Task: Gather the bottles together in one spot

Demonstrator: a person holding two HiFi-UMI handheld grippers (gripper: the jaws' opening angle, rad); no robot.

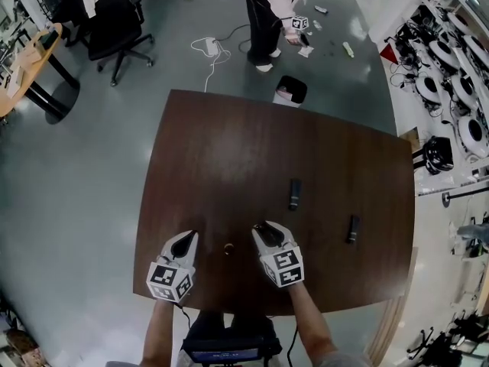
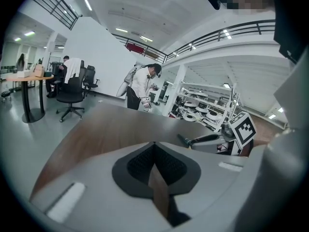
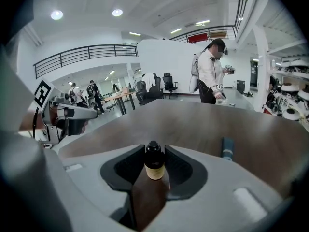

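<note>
On the brown table [image 1: 229, 151], one dark bottle [image 1: 294, 193] lies on its side right of centre; the right gripper view shows it as a bottle [image 3: 227, 148] ahead and to the right. A second dark bottle [image 1: 352, 228] lies further right. My right gripper [image 1: 260, 226] is shut on a small dark bottle with a tan label [image 3: 154, 164], upright between its pads. A small round object [image 1: 228, 248] sits between the two grippers. My left gripper [image 1: 189, 235] hangs near the table's front edge, its jaws [image 2: 154, 144] together with nothing in them.
A person [image 1: 263, 14] stands on the floor beyond the far edge of the table, beside a small bin [image 1: 290, 90]. An office chair [image 1: 114, 29] and a round desk [image 1: 30, 60] stand at the far left. Shelves with equipment [image 1: 451, 75] line the right side.
</note>
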